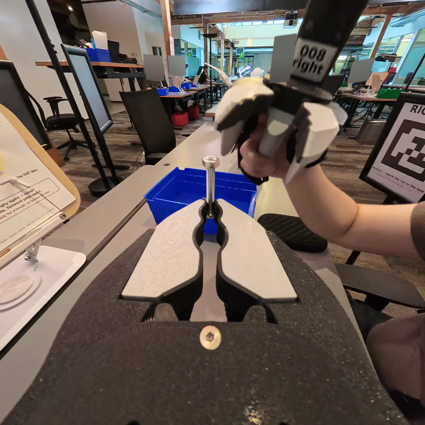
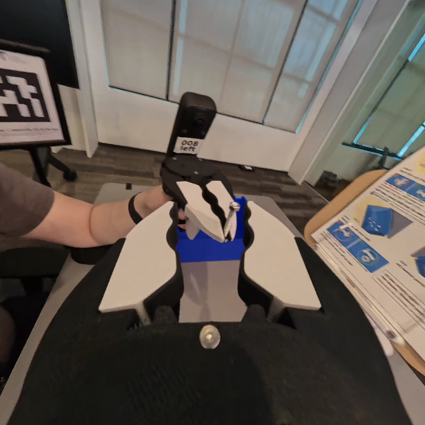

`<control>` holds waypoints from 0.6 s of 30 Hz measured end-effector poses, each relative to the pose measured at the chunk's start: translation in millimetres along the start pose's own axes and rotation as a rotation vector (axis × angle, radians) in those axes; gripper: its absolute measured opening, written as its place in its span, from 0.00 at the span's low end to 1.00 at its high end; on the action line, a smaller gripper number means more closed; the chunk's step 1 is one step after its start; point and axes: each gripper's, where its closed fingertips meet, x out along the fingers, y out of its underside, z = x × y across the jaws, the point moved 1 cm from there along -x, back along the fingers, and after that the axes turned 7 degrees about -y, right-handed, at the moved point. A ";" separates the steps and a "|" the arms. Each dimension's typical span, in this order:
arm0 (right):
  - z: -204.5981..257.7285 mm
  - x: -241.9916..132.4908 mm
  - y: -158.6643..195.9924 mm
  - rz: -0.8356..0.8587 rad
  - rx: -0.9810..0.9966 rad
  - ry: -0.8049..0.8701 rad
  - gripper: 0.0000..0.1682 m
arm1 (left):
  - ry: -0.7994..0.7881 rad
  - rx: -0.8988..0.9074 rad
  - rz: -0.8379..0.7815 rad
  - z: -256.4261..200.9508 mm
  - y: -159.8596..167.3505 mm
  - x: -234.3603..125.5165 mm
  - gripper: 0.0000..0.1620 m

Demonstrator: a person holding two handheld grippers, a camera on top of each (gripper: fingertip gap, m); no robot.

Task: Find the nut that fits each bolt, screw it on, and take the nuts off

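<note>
Left wrist view: left gripper (image 1: 210, 207) fingers clamp bolt (image 1: 210, 184) upright w/ head up; right gripper (image 2: 210, 220) fingers spread, empty.

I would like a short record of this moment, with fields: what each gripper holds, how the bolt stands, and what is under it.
left gripper: shut on the threaded end of the bolt, where a small nut sits
bolt pose: about upright, head on top
right gripper: open, holds nothing, raised beside the bolt
below the bolt: blue bin on the grey table
bin contents: none visible
</note>
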 end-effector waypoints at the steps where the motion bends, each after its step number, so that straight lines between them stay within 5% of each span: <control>1: 2.9 -1.3 3.3 -0.028 -0.001 -0.021 0.33 | 0.007 -0.007 0.000 -1.3 0.8 1.5 0.03; 11: 1.0 -16.7 12.4 -0.212 0.013 -0.041 0.33 | 0.053 0.015 0.003 -19.2 3.1 10.6 0.03; 18: 11.2 -15.3 19.8 -0.185 -0.017 -0.054 0.34 | 0.064 0.026 0.024 -28.2 6.4 14.7 0.03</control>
